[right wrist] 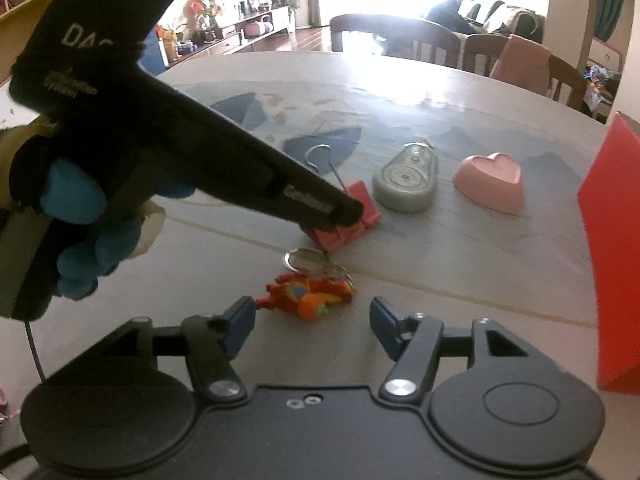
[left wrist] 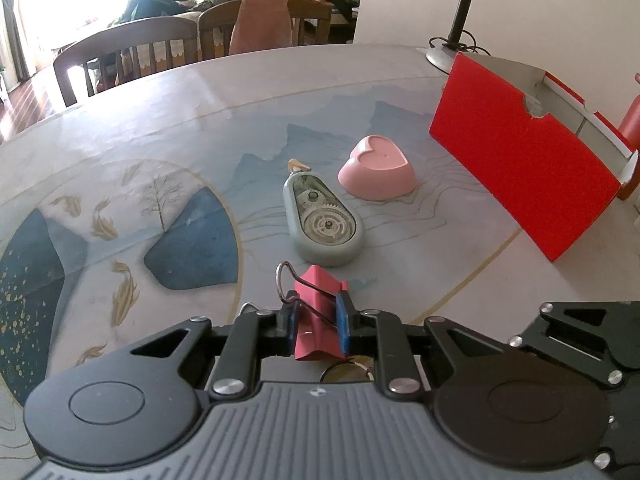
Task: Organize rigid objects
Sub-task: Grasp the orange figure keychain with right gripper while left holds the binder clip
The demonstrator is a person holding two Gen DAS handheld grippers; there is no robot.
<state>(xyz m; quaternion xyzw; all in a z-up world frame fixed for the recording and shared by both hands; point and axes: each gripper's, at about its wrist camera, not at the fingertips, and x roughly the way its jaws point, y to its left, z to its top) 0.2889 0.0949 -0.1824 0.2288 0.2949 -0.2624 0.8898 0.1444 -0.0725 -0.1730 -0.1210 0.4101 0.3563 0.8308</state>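
My left gripper (left wrist: 318,326) is shut on a red binder clip (left wrist: 316,300) low over the table; in the right wrist view it (right wrist: 340,212) reaches in from the left onto the clip (right wrist: 352,216). A grey-green correction tape dispenser (left wrist: 324,220) (right wrist: 406,182) and a pink heart-shaped dish (left wrist: 378,168) (right wrist: 490,182) lie beyond. My right gripper (right wrist: 312,320) is open, its blue pads either side of an orange keychain toy (right wrist: 310,294) with metal rings on the table.
A red open box (left wrist: 520,160) (right wrist: 612,248) stands at the right. A desk lamp (left wrist: 460,12) stands behind it. Wooden chairs (left wrist: 132,56) line the table's far edge. The round table (left wrist: 160,128) has a painted landscape cover.
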